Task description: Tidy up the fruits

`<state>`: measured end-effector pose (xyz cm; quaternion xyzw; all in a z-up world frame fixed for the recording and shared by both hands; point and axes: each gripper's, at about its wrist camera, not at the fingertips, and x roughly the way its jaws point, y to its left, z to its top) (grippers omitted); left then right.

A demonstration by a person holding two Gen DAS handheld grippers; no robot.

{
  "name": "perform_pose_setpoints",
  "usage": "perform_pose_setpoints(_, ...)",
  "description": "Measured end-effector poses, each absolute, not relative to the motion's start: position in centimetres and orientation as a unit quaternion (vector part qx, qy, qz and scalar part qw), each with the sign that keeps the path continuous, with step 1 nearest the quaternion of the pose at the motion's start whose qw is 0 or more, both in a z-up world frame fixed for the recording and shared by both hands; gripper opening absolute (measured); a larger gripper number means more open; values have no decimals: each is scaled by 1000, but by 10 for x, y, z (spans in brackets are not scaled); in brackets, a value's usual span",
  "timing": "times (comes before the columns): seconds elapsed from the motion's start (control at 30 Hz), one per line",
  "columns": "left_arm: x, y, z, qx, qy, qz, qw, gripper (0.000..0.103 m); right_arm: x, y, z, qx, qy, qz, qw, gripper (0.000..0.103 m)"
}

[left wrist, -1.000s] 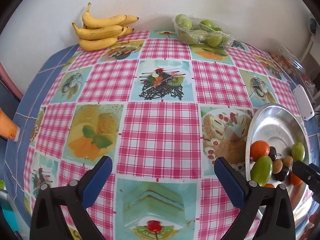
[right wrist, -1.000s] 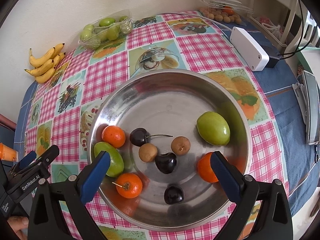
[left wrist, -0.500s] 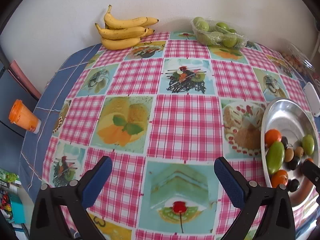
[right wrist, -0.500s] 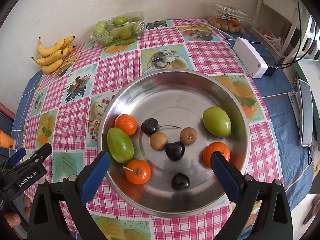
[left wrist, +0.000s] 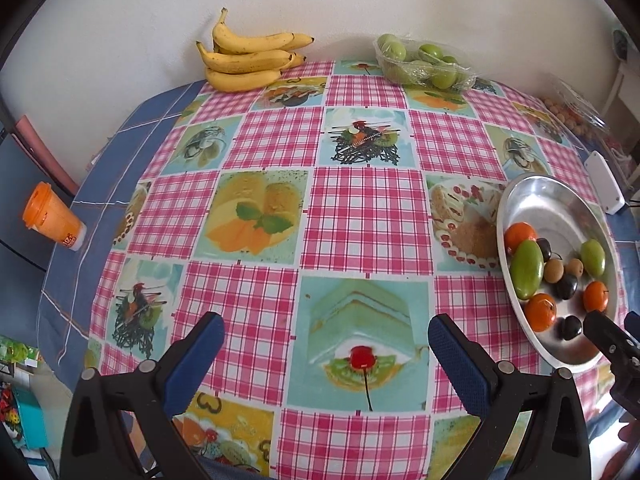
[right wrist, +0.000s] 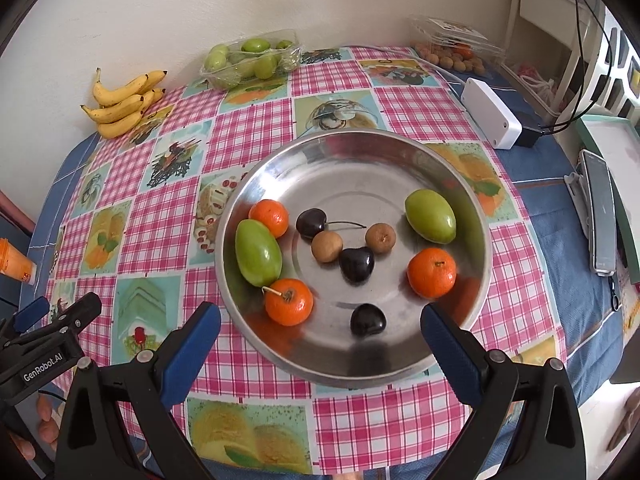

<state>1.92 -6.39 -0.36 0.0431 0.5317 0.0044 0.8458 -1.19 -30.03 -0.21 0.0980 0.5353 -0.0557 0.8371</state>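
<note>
Steel bowl [right wrist: 460,184] sits directly ahead of the right tongs [right wrist: 320,326], its mixed fruit loose inside; the nearest orange [right wrist: 289,301] lies just beyond their spread, empty jaws. The left tongs [left wrist: 326,342], equally agape, hover farther off.

On the table stood one steel bowl [right wrist: 476,216]; in it lay three oranges [right wrist: 432,273], two green fruits [right wrist: 430,215], three dark cherries [right wrist: 357,265] and two small brown round fruits [right wrist: 327,246]; ten pieces in all. By the wall lay one bunch of bananas [right wrist: 122,102], four or five fingers; one wrapped tray of green fruits [right wrist: 252,58], its count unclear; one clear box of small brown fruits [right wrist: 452,58], uncountable; one orange cup [left wrist: 52,222]; one white box [right wrist: 491,118].
</note>
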Motion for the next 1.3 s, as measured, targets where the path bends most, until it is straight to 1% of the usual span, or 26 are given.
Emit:
perform_pose_setpoints(0.73, -9, -54, 4, 40, 514, 3, 857, 103, -33, -293, 3, 91, 532, -58, 840, 100)
perform_pose_setpoints(1.3, -9, -53, 7, 38, 511, -3, 859, 103, -31, -291, 2, 80, 536, -59, 839, 100)
